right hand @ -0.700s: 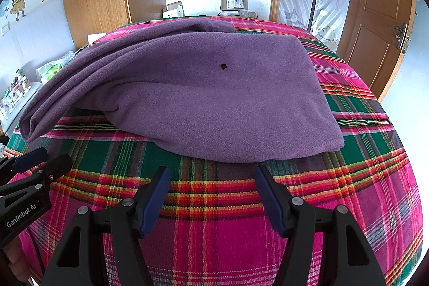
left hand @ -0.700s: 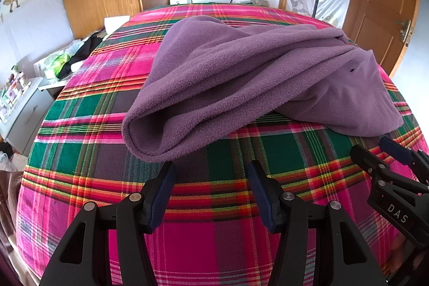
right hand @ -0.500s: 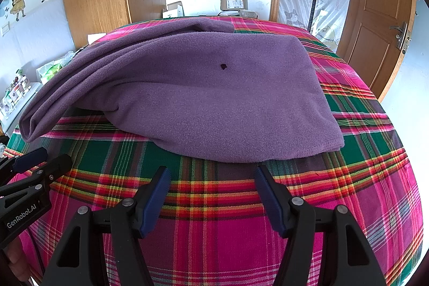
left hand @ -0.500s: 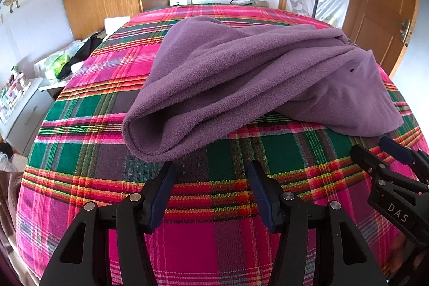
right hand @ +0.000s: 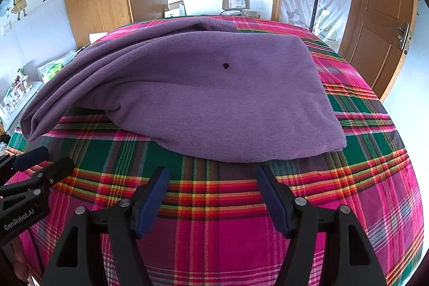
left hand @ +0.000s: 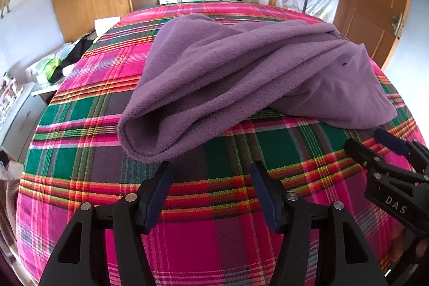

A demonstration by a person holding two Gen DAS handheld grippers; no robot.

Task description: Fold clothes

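Fleece (left hand: 241, 71) lay on the plaid bed (left hand: 214, 232), just ahead of both sets of fingers, long axis running across them. Left gripper (left hand: 211, 195) stood wide open and empty, rolled end just beyond its left finger; right gripper (right hand: 211, 197) likewise open, flat hem just ahead; neither touched cloth

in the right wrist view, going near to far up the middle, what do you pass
right gripper → plaid bedspread → purple fleece garment → dark spot on the fleece → cardboard box
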